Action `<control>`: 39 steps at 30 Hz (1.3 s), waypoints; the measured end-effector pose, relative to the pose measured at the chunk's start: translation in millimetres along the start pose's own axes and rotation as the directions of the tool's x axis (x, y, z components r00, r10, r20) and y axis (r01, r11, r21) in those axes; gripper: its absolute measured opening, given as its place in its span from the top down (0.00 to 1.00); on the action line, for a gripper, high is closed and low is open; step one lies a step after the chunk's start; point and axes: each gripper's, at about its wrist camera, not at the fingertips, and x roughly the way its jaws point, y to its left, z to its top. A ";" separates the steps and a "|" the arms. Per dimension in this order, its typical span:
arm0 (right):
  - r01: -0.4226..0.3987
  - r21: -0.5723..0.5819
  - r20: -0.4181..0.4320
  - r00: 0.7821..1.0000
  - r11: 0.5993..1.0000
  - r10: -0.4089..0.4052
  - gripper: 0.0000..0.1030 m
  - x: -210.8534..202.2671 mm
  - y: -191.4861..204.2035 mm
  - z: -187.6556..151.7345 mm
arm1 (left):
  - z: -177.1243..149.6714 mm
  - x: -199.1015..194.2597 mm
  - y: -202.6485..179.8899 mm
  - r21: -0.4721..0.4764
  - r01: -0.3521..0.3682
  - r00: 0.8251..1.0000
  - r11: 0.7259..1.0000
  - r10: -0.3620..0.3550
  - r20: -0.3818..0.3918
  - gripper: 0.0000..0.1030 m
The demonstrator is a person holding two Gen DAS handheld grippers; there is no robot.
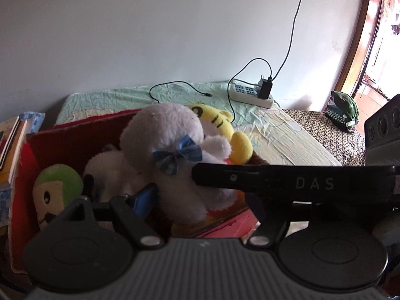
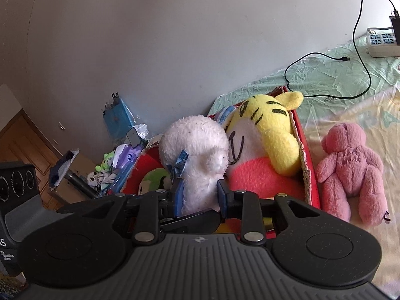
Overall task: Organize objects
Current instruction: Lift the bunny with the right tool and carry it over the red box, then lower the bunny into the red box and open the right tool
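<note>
The right gripper [image 2: 197,195] jaws pinch the white plush [image 2: 197,155], upright over the red box [image 2: 308,175]; the left gripper's [image 1: 172,187] jaws straddle it too, grip unclear.

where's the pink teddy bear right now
In the right wrist view, the pink teddy bear lies on the bed sheet at right, just outside the red box, beside the yellow tiger plush.

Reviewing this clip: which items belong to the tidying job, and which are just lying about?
Job:
fluffy white plush toy with blue bow, gripped by right claw
yellow striped tiger plush
red cardboard box
pink teddy bear

Lying about:
white power strip
black cable
</note>
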 end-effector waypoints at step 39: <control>0.074 0.022 -0.056 0.996 0.997 -0.072 0.62 13.9 -0.8 10.5 | -0.9 46.1 33.4 -0.071 -0.028 0.993 0.997 0.019 -0.121 0.16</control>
